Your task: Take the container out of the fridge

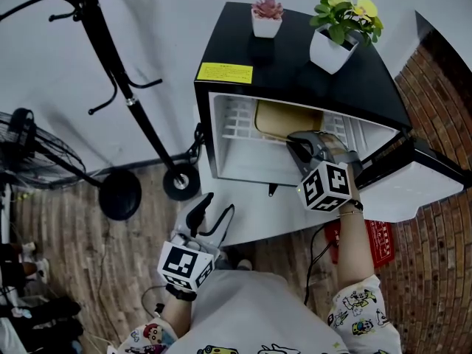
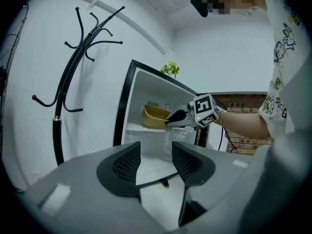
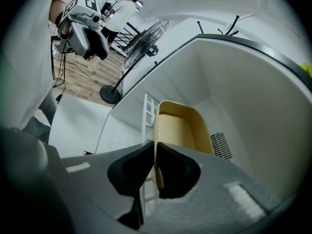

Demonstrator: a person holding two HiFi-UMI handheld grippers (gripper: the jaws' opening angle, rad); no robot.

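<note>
Container (image 3: 178, 130), yellow-tan, sits inside the open fridge (image 1: 295, 72) on the white wire shelf (image 1: 236, 120), toward the right side. Right gripper (image 3: 156, 152) reaches into the fridge w/ its jaws nearly together, pinched on the container's near wall, one jaw inside the rim & one outside. In the head view the gripper body covers the container's front right corner, and the fridge's top edge cuts off its back. Can't tell if anything's in it. Left gripper (image 2: 156, 160) is held outside, low by the person's body, jaws apart w/ nothing btw them. Fridge door (image 1: 413, 190) hangs open at right, partly cut off. Two potted plants (image 1: 343, 28) stand on top.
</note>
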